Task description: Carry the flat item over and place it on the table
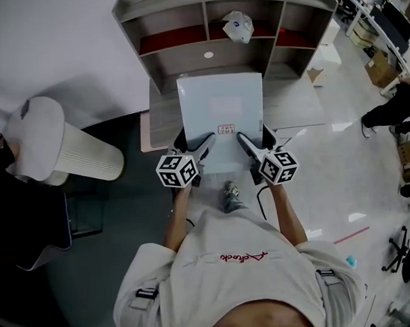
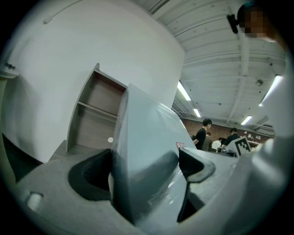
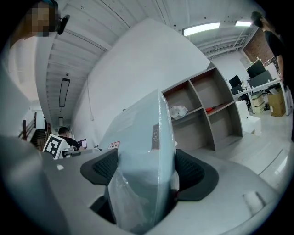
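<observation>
Crumpled white bag (image 1: 238, 26) in the shelf unit (image 1: 175, 22), middle upper compartment; ribbed white cylinder (image 1: 82, 156) at left.

Shirt script (image 1: 225, 258) and the flat item's label (image 1: 226, 129) are illegible.

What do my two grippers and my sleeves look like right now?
Both the left gripper and right gripper are grey-bodied, with black textured pads inside the jaws. Each carries a white cube printed with black square markers. A black cable hangs below the right one. You wear a pale short-sleeved T-shirt with red script.
</observation>
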Action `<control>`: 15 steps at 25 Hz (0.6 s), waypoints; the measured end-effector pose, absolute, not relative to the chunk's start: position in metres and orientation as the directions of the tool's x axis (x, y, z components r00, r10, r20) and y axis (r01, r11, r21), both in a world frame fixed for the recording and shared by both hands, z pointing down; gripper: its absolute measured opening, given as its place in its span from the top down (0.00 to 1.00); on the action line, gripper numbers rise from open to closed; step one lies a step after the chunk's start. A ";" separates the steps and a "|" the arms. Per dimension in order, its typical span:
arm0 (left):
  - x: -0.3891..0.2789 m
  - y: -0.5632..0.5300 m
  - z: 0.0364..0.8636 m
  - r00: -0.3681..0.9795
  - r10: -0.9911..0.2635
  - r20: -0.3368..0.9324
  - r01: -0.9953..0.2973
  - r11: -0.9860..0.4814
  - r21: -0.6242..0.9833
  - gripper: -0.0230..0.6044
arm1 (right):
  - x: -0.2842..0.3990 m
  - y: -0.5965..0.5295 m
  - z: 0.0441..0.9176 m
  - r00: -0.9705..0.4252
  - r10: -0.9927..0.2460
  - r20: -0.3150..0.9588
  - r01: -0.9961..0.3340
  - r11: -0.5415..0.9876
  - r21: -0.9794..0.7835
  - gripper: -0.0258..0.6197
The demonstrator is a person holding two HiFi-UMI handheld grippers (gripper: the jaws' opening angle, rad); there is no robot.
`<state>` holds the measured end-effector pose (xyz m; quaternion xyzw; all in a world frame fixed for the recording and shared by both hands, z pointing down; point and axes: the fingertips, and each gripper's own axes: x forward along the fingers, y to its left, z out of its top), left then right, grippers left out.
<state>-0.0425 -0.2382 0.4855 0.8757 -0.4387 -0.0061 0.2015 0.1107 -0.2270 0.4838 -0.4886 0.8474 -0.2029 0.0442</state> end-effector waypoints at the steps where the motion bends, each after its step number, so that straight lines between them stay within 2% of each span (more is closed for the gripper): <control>1: -0.040 -0.249 0.485 0.613 -0.772 0.167 -0.767 -0.533 0.357 0.22 | 0.113 -0.238 0.484 -0.521 -0.845 0.123 -0.809 0.442 -0.389 0.34; 15: -0.021 -0.364 0.502 0.574 -0.796 0.192 -0.791 -0.477 0.384 0.22 | 0.132 -0.361 0.498 -0.563 -0.811 0.161 -0.789 0.469 -0.397 0.34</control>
